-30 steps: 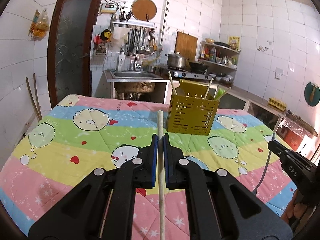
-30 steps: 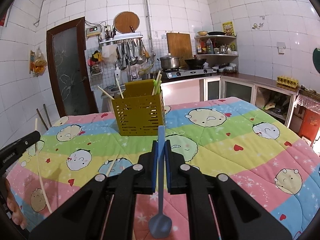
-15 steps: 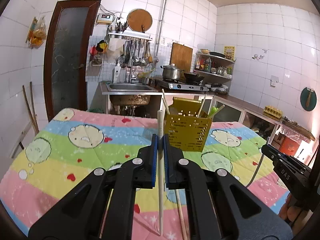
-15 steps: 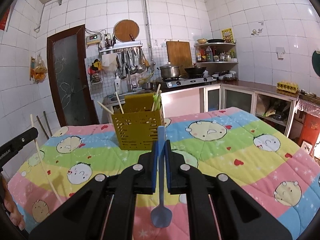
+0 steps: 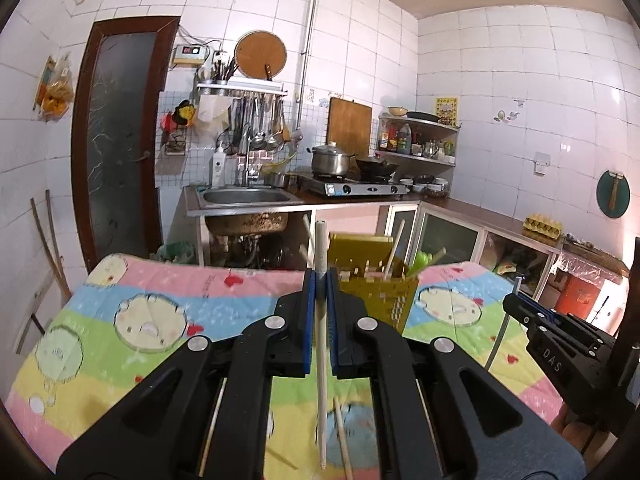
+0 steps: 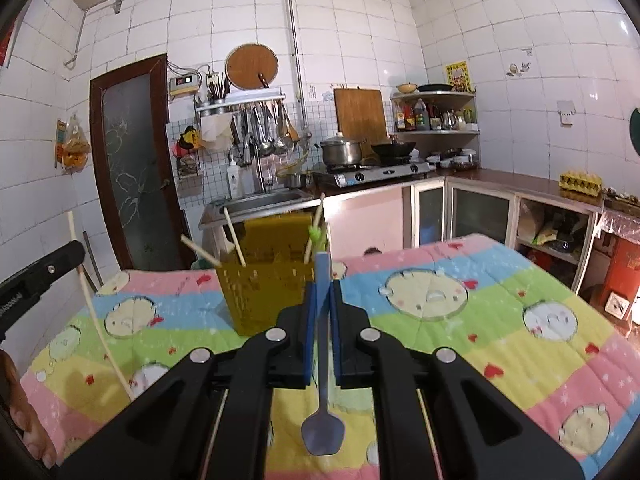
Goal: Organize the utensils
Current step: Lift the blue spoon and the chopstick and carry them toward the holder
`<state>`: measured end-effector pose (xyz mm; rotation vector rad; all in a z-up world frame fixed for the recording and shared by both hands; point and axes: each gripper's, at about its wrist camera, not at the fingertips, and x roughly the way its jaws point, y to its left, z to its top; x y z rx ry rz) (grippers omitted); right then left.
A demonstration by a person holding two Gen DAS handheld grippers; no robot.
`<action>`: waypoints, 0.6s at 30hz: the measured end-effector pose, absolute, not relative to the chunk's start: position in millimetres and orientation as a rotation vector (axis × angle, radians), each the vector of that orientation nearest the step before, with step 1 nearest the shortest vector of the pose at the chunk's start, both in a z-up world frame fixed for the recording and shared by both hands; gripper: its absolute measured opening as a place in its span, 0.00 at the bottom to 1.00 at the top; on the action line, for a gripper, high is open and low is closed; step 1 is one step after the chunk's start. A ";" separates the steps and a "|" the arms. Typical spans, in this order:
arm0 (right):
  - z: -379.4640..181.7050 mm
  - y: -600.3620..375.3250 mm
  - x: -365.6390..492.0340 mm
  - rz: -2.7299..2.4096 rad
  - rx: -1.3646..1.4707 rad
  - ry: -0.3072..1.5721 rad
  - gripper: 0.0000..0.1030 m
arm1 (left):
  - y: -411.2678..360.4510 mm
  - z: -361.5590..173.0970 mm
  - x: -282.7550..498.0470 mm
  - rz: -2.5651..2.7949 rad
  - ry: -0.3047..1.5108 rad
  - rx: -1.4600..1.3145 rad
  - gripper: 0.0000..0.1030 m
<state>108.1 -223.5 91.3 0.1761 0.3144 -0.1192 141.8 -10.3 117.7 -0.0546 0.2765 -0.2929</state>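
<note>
Carry step: white chopstick (image 5: 321, 344) clamped in left claw (image 5: 320, 280), blue spoon (image 6: 322, 360) clamped in right claw (image 6: 322, 288). Next, both to be lowered into yellow utensil basket (image 6: 264, 292).

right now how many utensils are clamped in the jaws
2: a pale wooden chopstick in the left gripper, and a blue plastic spoon in the right gripper. Neither grip seems to hide another.
</note>
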 end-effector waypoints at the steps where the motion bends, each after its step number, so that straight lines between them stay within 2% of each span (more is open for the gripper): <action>1: 98.9 -223.9 114.9 -0.116 0.177 0.305 0.07 | -12.4 122.5 148.1 -0.298 0.275 -0.054 0.04; 10: 158.2 -227.4 182.1 -0.099 0.182 0.237 0.07 | -38.1 173.6 212.0 -0.321 0.228 -0.058 0.04; 18: 188.8 -237.6 245.7 -0.100 0.208 0.215 0.07 | -60.1 204.7 273.3 -0.301 0.179 -0.069 0.04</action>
